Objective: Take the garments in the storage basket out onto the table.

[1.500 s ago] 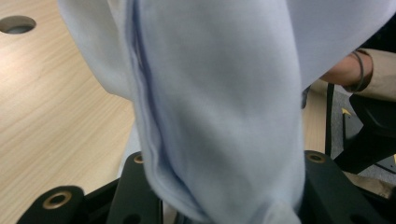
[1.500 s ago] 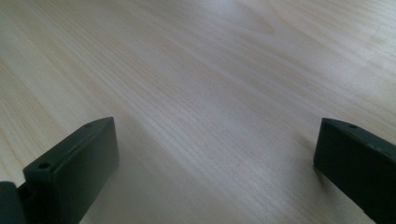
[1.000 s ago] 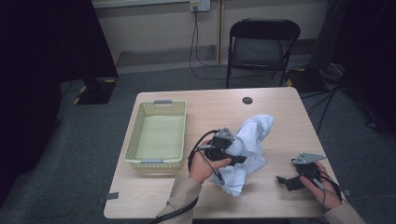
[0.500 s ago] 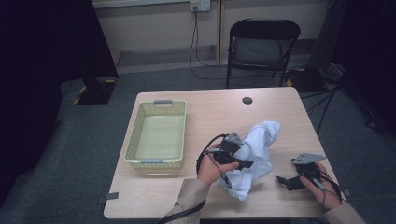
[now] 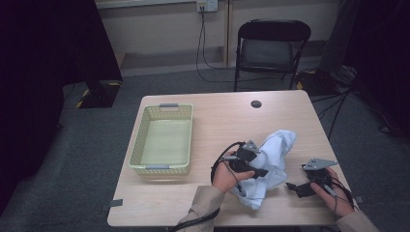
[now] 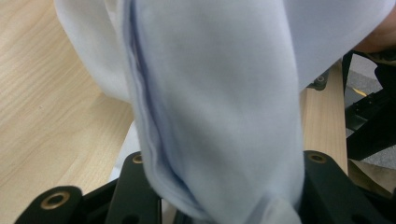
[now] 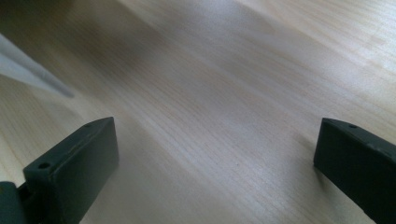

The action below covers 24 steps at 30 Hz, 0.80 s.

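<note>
White cloth (image 6: 219,102) hides left hand-held gripper (image 6: 224,196) jaw tips; cloth's edges cropped.

A light wooden table (image 5: 217,121) stood on the grey floor. A yellow basket (image 5: 164,140) sat near its left edge. A pale blue cloth (image 5: 278,154) lay toward the right front corner. A small dark round spot (image 5: 256,104) sat near the far edge.

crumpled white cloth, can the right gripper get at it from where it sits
Probably yes. The right gripper rests on the wooden table with jaws open toward the crumpled white cloth, with bare tabletop between. The left gripper is shut on the cloth's near side.
</note>
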Each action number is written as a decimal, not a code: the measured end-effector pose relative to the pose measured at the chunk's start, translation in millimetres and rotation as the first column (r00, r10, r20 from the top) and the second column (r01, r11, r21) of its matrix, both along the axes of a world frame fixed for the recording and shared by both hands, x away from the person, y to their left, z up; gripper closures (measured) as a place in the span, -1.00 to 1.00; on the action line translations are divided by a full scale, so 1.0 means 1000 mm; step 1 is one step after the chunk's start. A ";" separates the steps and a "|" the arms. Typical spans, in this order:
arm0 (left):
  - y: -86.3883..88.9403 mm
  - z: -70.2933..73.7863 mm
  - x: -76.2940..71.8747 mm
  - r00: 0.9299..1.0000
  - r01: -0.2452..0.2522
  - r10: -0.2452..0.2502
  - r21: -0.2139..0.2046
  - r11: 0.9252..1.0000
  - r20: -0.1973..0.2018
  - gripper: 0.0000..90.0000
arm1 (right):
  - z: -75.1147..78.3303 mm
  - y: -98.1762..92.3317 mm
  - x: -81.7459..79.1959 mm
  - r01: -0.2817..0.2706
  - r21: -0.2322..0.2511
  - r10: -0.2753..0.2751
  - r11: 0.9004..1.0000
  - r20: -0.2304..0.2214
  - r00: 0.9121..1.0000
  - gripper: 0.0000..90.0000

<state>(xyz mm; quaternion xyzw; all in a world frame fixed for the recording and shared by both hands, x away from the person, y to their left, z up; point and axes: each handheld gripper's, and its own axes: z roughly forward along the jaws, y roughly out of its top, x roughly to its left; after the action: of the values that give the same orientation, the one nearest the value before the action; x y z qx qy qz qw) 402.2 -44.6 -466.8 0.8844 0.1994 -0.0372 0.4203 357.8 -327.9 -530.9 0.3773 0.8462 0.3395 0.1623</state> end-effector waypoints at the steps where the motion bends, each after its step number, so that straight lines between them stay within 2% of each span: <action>1: -0.001 -0.001 0.000 1.000 0.001 -0.001 0.002 1.000 0.001 0.31 | 0.000 0.000 0.000 0.000 0.000 0.000 1.000 0.000 1.000 -1.00; 13: -0.019 -0.009 0.000 1.000 0.025 -0.024 0.073 0.997 -0.006 0.25 | 0.000 0.000 0.000 0.000 0.000 0.000 1.000 0.000 1.000 -1.00; 21: -0.024 -0.016 -0.002 0.999 0.033 -0.032 0.073 0.997 -0.009 0.17 | 0.000 0.000 0.000 0.000 -0.001 0.000 1.000 0.000 1.000 -1.00; 24: -0.025 -0.018 -0.004 0.999 0.035 -0.035 0.087 0.996 0.000 0.14 | 0.000 0.000 0.000 0.000 0.000 0.000 1.000 -0.001 1.000 -1.00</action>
<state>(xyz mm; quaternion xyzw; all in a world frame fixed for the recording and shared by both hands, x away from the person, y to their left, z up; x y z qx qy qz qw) 398.4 -70.0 -484.8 0.9052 0.1851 -0.0352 0.3811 357.8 -327.9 -530.9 0.3775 0.8462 0.3393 0.1621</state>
